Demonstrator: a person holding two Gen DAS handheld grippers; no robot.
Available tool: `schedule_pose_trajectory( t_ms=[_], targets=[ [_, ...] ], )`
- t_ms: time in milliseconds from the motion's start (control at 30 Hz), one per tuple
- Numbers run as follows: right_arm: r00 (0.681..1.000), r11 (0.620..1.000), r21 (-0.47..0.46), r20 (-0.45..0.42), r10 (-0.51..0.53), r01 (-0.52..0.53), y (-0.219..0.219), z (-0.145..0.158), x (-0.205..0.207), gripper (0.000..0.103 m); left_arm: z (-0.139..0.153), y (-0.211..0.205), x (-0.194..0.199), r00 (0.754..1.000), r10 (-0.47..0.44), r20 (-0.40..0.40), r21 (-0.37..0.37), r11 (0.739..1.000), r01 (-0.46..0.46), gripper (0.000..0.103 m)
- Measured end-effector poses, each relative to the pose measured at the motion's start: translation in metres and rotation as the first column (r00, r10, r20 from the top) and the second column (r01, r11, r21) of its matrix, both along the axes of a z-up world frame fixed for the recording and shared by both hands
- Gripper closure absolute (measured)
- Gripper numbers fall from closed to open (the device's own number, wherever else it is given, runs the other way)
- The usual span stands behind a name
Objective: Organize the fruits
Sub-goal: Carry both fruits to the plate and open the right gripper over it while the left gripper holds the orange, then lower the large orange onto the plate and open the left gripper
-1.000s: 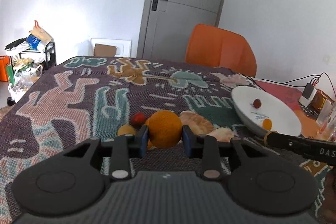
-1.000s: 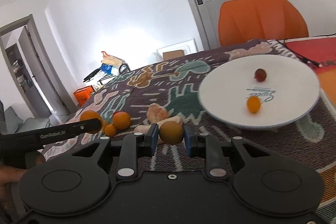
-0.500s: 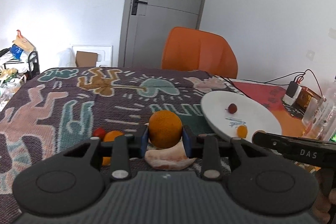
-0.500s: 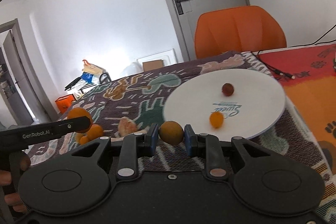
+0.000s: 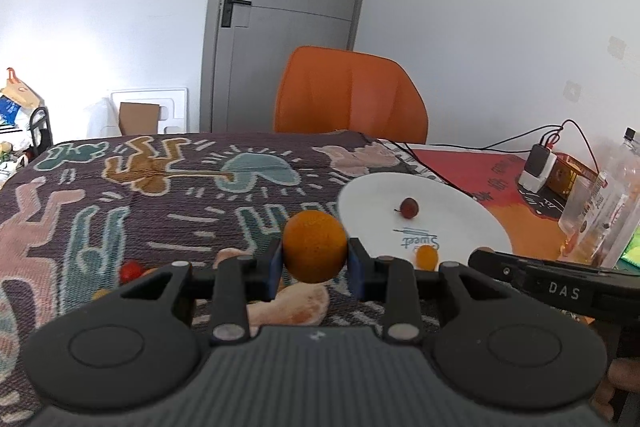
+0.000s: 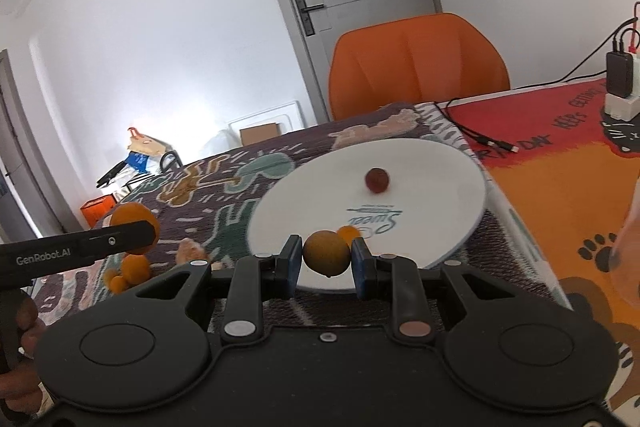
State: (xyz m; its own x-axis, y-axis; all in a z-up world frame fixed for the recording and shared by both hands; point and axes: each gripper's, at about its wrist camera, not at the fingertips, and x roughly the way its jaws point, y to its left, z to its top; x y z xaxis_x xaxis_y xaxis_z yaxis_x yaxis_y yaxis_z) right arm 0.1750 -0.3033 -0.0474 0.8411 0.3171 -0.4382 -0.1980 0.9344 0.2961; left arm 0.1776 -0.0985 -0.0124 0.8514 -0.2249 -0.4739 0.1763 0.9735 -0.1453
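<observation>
An orange (image 5: 314, 251) is clenched by the left gripper (image 5: 314, 269) just short of the white plate (image 5: 472, 223) – a smaller brownish fruit (image 6: 326, 252) is gripped by the right gripper (image 6: 326, 263) over the plate's near rim.

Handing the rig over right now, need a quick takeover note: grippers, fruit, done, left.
Left gripper: shut on the large round orange, held above the patterned tablecloth, short of the plate.
Right gripper: shut on the smaller dull-orange round fruit, at the near rim of the white round plate.
On the plate: a small dark red fruit and a tiny orange fruit.
Left on the cloth: a peeled pale citrus piece, a small red fruit and a few small orange ones.
To do, probably: set both held fruits on the plate, then fetch the rest.
</observation>
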Motion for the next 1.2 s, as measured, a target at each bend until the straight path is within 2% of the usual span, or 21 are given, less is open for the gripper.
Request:
schedule_pose_trajectory(
  t_ms=[100, 200, 333, 467, 633, 700, 933, 1100, 1200],
  targets=[
    [1.0, 1.0, -0.011, 0.002, -0.024, 0.024, -0.006, -0.001, 0.002, 0.077, 0.0, -0.009, 0.004, 1.0, -0.015, -0.003, 0.007, 1.0, 0.015, 0.071],
    [0.999, 0.999, -0.012, 0.004, -0.052, 0.052, -0.011, -0.002, 0.003, 0.071, -0.001, -0.016, 0.007, 1.0, -0.028, -0.006, 0.014, 0.999, 0.028, 0.071],
    [0.999, 0.999, -0.004, 0.015, -0.052, 0.052, -0.018, 0.0, -0.003, 0.07, -0.002, -0.026, 0.013, 0.999, -0.048, -0.008, 0.023, 0.999, 0.048, 0.071],
    [0.998, 0.998, 0.006, 0.02, -0.061, 0.061, -0.025, 0.001, -0.011, 0.062, -0.004, -0.037, 0.018, 0.998, -0.068, -0.011, 0.035, 0.997, 0.069, 0.071],
    [0.998, 0.998, 0.021, 0.021, -0.058, 0.058, -0.029, 0.001, -0.019, 0.059, -0.006, -0.051, 0.024, 0.995, -0.096, -0.018, 0.043, 0.994, 0.097, 0.071],
    [0.998, 0.998, 0.024, 0.022, -0.054, 0.054, -0.03, 0.001, -0.021, 0.054, -0.005, -0.057, 0.027, 0.994, -0.109, -0.016, 0.049, 0.993, 0.11, 0.071],
    [0.998, 0.998, 0.029, 0.013, -0.061, 0.06, -0.035, 0.0, -0.024, 0.053, 0.003, -0.074, 0.032, 0.99, -0.14, 0.003, 0.059, 0.988, 0.14, 0.07],
    [0.997, 0.997, 0.027, 0.014, -0.071, 0.071, -0.04, 0.001, -0.027, 0.05, 0.007, -0.079, 0.026, 0.991, -0.13, 0.043, 0.11, 0.986, 0.125, 0.06],
    [0.997, 0.997, 0.027, 0.013, -0.073, 0.073, -0.04, 0.0, -0.029, 0.048, 0.006, -0.072, 0.023, 0.992, -0.122, 0.031, 0.092, 0.989, 0.119, 0.048]
  ],
)
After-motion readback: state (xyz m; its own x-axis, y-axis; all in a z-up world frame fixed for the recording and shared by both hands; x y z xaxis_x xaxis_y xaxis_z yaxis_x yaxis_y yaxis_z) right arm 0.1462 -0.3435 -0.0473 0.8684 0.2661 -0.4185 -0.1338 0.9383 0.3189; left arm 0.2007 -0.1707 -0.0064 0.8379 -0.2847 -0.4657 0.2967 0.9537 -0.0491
